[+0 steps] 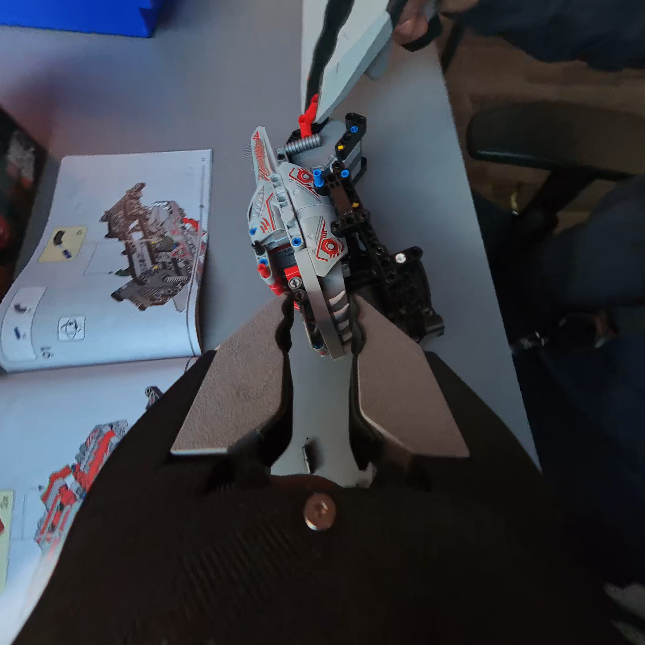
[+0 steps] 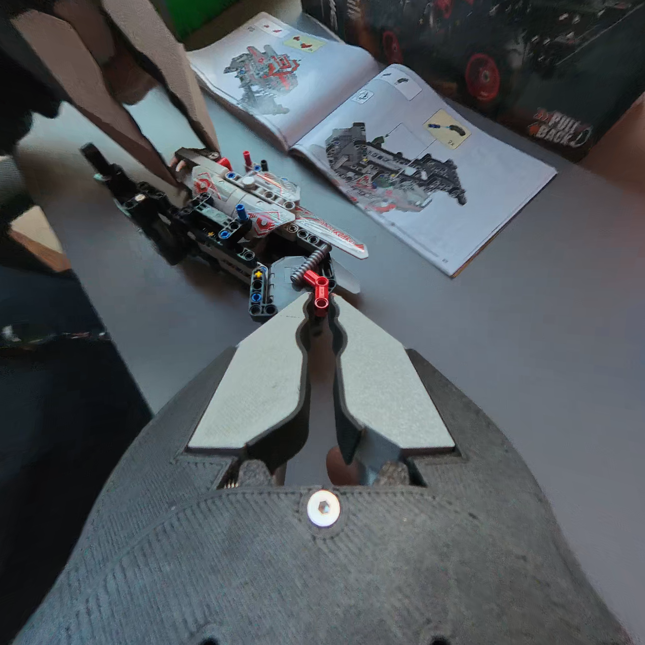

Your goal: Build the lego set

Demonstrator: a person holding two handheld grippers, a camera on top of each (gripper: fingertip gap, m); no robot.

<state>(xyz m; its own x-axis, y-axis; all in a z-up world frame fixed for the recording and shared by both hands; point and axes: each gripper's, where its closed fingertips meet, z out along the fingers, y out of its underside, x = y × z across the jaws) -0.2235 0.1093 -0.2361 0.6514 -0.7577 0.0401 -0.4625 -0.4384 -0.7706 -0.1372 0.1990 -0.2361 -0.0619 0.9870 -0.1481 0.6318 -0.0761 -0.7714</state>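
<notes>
- The left claw (image 1: 321, 314) reaches forward and down, pinching the grey rear end of the lego model (image 1: 314, 223) lying on the surface (image 1: 227, 87);
- The right claw (image 2: 321, 303) angles in low, pinching the model's red connector (image 2: 317, 284).

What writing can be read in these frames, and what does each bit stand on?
I do not quote writing; here is where it stands.
Box: large white lettering on its front corner, legible.
Manual: a small count beside the yellow parts inset and page numbers, mostly blurred.
Model: red lettering on a grey sticker panel, partly legible.
Red connector in the right tongs: none.
</notes>
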